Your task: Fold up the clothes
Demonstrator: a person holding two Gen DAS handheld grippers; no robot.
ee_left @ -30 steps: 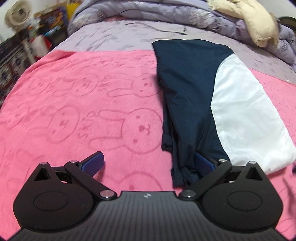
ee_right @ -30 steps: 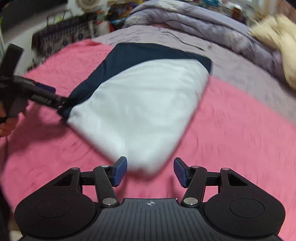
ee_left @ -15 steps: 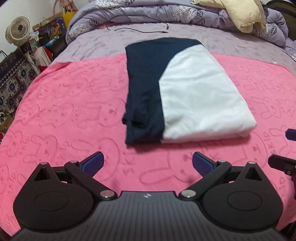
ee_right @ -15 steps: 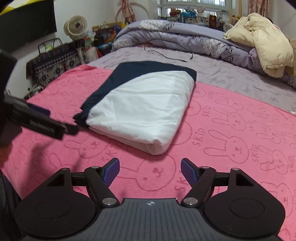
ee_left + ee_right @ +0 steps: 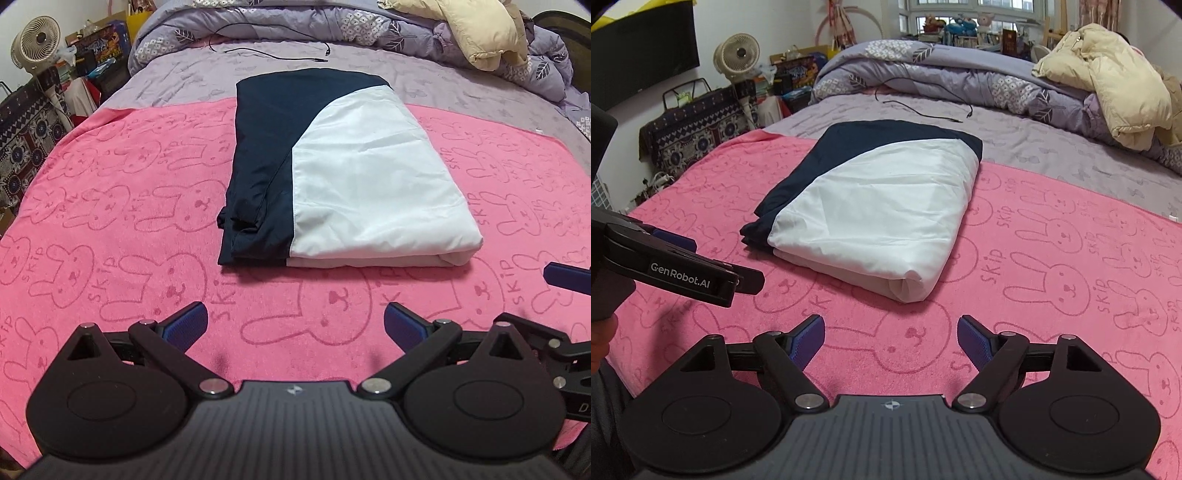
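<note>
A navy and white garment (image 5: 332,177) lies folded into a flat rectangle on the pink rabbit-print blanket (image 5: 110,221); the right wrist view shows the same garment (image 5: 871,206). My left gripper (image 5: 294,325) hangs open above the blanket, well short of the fold's near edge, nothing between its blue pads. My right gripper (image 5: 891,341) is open too, back from the white corner of the garment. In the left wrist view a blue fingertip (image 5: 565,277) of the right gripper enters from the right edge. The left gripper's finger (image 5: 683,273) crosses the left of the right wrist view.
A lilac sheet (image 5: 369,66) with a black cable (image 5: 273,53) lies beyond the blanket. A rumpled purple duvet (image 5: 960,77) and a cream jacket (image 5: 1108,85) pile up at the back. A fan (image 5: 737,55) and clutter stand left of the bed.
A second ago the left gripper held the navy edge and the right sat at the white corner. Both have let go and drawn back; the garment lies still, folded.
</note>
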